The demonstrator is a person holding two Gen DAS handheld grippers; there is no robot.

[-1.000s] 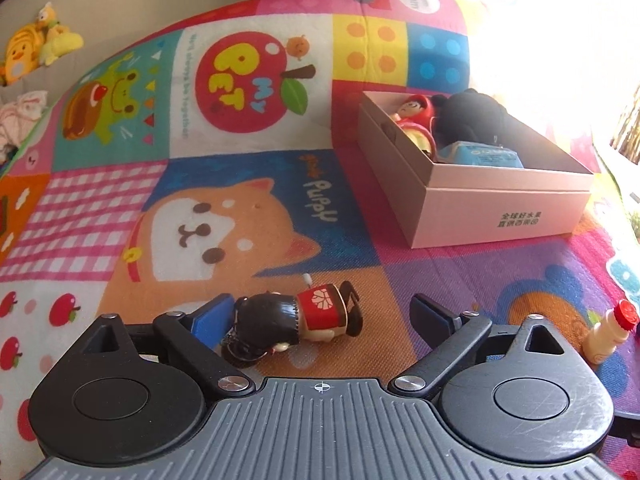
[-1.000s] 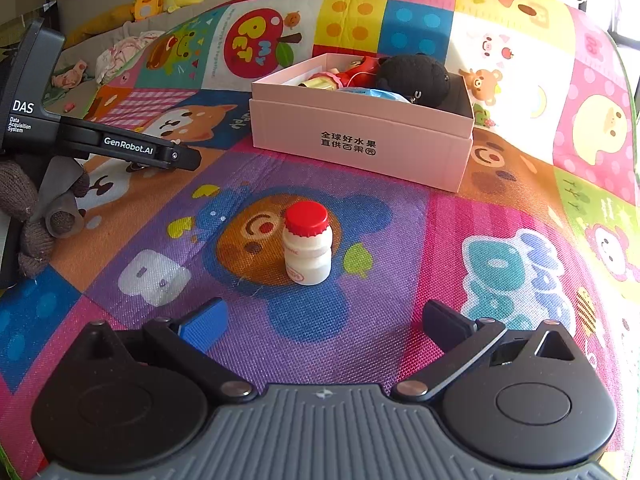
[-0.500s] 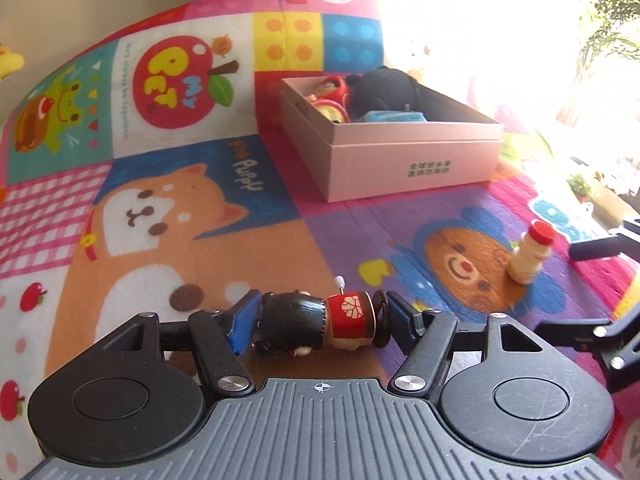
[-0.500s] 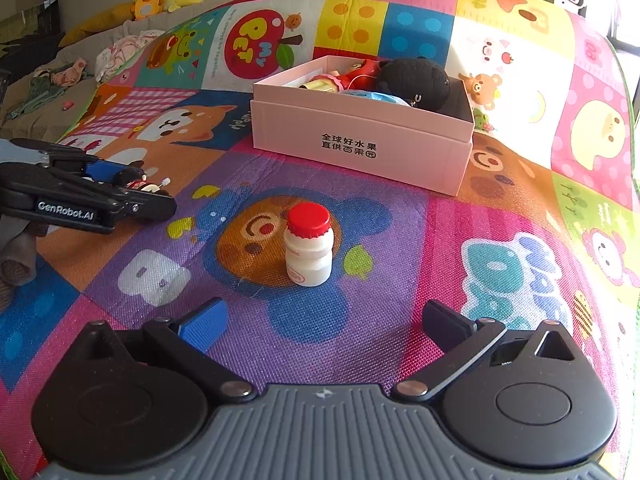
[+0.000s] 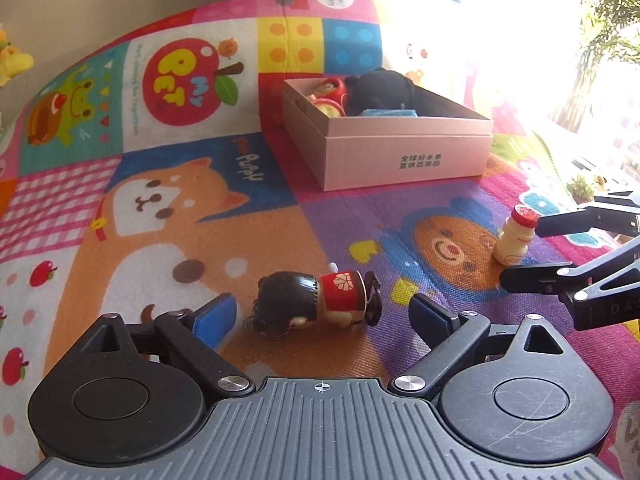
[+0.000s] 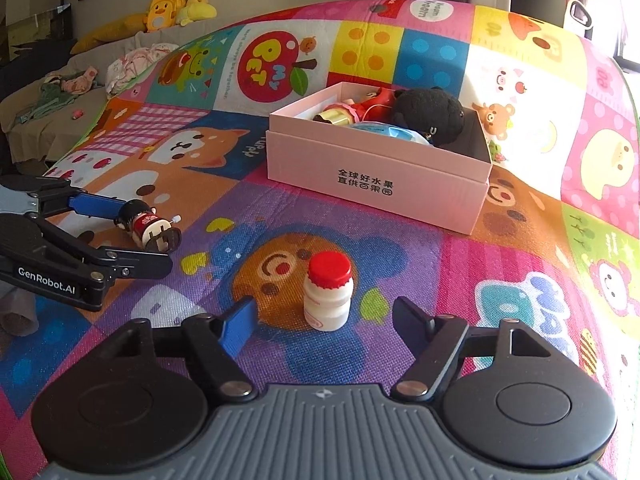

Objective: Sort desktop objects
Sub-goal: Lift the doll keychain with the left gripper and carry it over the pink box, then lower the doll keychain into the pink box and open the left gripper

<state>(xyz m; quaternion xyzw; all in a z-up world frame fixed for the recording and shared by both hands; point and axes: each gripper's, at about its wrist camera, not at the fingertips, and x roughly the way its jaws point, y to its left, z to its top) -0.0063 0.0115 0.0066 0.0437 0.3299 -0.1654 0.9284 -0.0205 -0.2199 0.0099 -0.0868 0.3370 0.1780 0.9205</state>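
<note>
A small doll with black hair and a red body (image 5: 316, 300) lies on its side on the colourful mat, between the fingers of my left gripper (image 5: 320, 314), which is open with gaps on both sides. The doll also shows in the right wrist view (image 6: 146, 226). A small white bottle with a red cap (image 6: 328, 294) stands upright between the fingers of my right gripper (image 6: 324, 326), which is open and not touching it. The bottle also shows in the left wrist view (image 5: 516, 236). A pink open box (image 6: 376, 184) holds a black plush, a red doll and a blue item.
The patchwork play mat (image 6: 520, 264) covers the whole work surface. A sofa with yellow plush toys (image 6: 176, 10) and loose clothes stands at the far left. The pink box (image 5: 404, 156) sits beyond both grippers.
My left gripper opened and let go of the doll, which now lies on the mat. My right gripper moved forward around the bottle.
</note>
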